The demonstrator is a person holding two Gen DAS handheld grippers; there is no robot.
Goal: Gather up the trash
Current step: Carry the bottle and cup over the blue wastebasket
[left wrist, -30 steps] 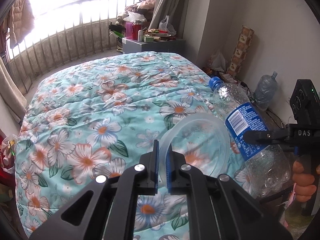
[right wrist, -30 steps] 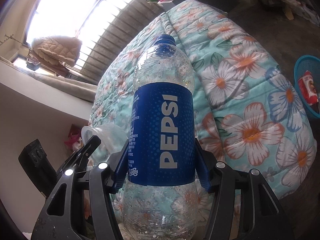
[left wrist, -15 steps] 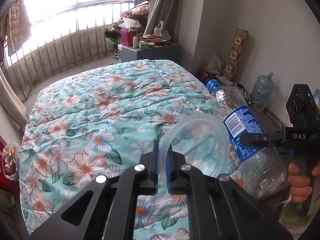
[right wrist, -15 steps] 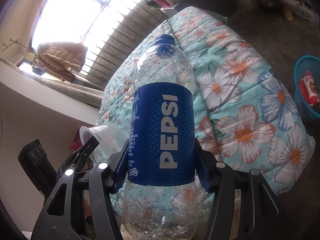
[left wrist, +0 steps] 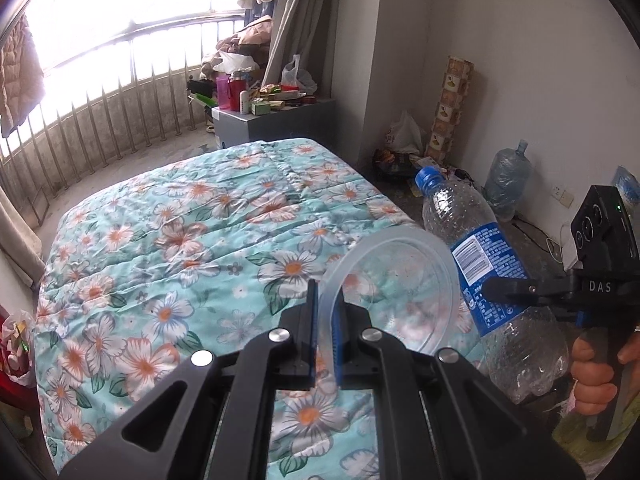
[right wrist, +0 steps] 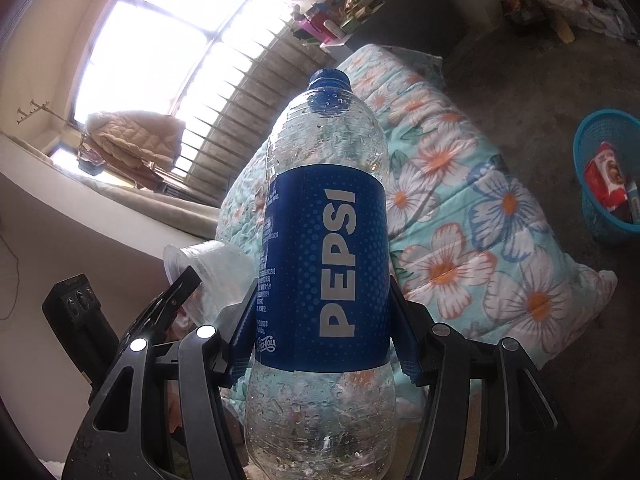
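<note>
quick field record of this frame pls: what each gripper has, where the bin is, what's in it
left gripper: shut on the rim of a clear plastic cup, held above the bed
right gripper: shut on the blue label of an empty Pepsi bottle, blue cap on
bed: floral quilt, no loose trash visible on it
bin: blue basket on the floor past the bed corner, right wrist view
bin contents: a red and white wrapper, the rest unclear
</note>
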